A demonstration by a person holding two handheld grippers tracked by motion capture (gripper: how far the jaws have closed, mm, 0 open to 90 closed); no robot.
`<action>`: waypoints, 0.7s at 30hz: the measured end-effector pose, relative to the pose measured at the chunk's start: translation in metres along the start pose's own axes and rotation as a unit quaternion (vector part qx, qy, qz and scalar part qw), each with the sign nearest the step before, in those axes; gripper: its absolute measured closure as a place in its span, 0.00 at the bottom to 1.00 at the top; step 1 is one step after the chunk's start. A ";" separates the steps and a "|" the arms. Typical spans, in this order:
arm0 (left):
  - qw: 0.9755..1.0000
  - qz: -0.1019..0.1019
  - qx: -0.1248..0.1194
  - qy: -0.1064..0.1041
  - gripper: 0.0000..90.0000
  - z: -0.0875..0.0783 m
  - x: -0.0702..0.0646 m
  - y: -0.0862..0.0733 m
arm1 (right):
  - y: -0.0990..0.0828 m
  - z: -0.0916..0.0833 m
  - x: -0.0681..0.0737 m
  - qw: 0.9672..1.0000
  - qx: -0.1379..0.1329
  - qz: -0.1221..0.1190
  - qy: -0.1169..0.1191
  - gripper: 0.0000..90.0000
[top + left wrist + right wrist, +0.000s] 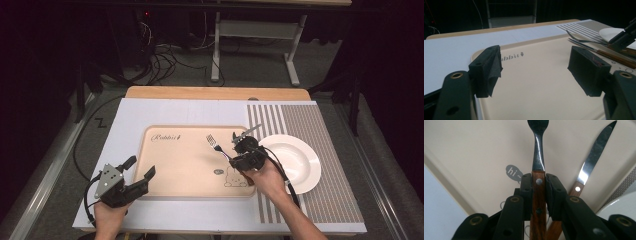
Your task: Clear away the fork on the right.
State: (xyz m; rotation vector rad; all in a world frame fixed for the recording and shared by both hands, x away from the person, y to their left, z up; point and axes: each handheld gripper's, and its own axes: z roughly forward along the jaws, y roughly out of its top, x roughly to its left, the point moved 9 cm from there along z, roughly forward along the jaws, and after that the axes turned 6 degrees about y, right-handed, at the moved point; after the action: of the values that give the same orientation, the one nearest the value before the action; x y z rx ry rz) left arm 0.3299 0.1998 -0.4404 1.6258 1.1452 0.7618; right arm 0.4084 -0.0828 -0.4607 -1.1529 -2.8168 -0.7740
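Fork point(538, 157): held by its wooden handle in my right claw point(538, 192), both jaws pressed flat against the handle's sides, tines pointing straight ahead of the claw over the beige tray point(474, 150). In the high view this claw point(246, 150) sits above the tray's right edge, with the fork point(215, 142) angled away toward the tray's middle. Knife point(594, 157): lying on the tray just right of the claw's jaws, blade pointing ahead, its wooden handle running under the right jaw. A "hi" speech-bubble print sits just left of the jaws. White plate point(295, 160): just beside the claw, on the striped mat point(325, 125). My left claw point(539, 72): jaws spread wide, nothing between them, at the tray's near left corner, well apart from the fork.
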 end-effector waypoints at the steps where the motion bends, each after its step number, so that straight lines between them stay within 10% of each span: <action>1: 1.000 0.000 -0.001 0.002 0.31 0.000 0.000 0.000 | 0.001 0.001 0.001 1.000 0.001 0.002 0.000 0.88; 21: 1.000 -0.002 -0.001 0.000 0.31 -0.001 0.001 0.000 | 0.005 0.028 0.000 1.000 0.027 0.008 -0.005 0.88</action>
State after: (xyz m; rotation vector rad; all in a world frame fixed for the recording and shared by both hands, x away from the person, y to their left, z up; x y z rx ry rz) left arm 0.3300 0.2012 -0.4400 1.6211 1.1476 0.7609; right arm 0.4166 -0.0670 -0.4829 -1.1721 -2.8139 -0.6879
